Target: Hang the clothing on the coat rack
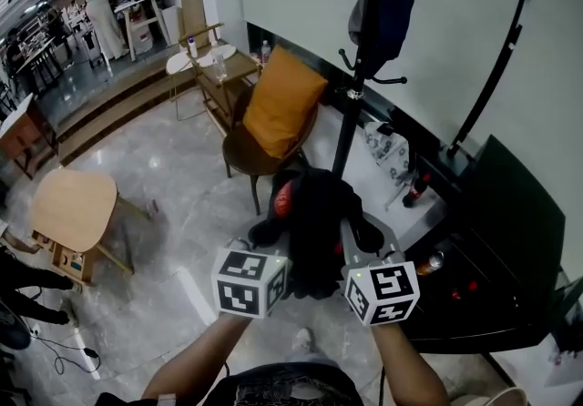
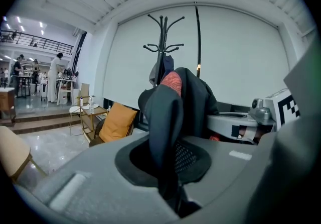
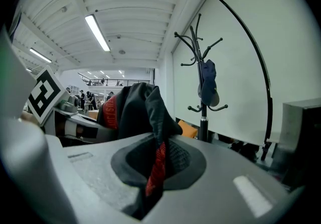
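Near the coat rack (image 1: 358,76), left tool (image 2: 169,168) and right tool (image 3: 155,168) clamp clothing (image 1: 317,213).

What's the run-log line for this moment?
left gripper: shut on black garment | right gripper: same garment | coat rack: ahead, garment not hung

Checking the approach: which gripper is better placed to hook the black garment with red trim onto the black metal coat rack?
Right, probably. The left gripper and right gripper both clamp the black garment with red trim, but the black metal coat rack stands ahead, slightly to the right.
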{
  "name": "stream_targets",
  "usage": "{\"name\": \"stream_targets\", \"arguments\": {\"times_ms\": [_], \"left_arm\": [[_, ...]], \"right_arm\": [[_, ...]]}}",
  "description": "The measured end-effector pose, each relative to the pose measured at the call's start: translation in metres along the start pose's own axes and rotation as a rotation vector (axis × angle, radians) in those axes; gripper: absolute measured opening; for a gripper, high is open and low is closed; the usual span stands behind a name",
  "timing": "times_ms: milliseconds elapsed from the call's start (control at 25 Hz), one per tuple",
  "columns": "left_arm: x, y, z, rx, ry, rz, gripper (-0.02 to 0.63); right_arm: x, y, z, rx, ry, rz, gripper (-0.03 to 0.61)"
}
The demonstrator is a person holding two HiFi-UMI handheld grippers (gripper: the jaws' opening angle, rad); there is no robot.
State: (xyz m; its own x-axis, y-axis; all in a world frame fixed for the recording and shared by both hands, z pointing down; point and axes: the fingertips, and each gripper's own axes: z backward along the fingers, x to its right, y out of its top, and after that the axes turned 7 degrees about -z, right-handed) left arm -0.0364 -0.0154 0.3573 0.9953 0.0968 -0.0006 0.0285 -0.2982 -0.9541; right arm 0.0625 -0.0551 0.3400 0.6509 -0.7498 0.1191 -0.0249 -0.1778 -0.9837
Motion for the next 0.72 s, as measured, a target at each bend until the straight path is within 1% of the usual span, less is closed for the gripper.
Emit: {"name": "stream_targets", "arguments": {"times_ms": [320, 480, 720], "left_arm": [[0.015, 0.022, -0.052, -0.006, -0.017, -0.020, 0.034], [0.019, 0.032, -0.068, -0.007, -0.019, -0.005, 0.035], [0.018, 0.044, -0.078, -0.006, -0.019, -0.009, 0.034]], "right_arm": [[0.055, 0.016, -0.020, 0.018, -0.009, 0.003, 0.021], [0.067, 0.024, -0.024, 0.023, -0.002, -0.001, 0.021], [0.080, 0.036, -0.029, 0.023, 0.025, 0.047, 0.021]]}}
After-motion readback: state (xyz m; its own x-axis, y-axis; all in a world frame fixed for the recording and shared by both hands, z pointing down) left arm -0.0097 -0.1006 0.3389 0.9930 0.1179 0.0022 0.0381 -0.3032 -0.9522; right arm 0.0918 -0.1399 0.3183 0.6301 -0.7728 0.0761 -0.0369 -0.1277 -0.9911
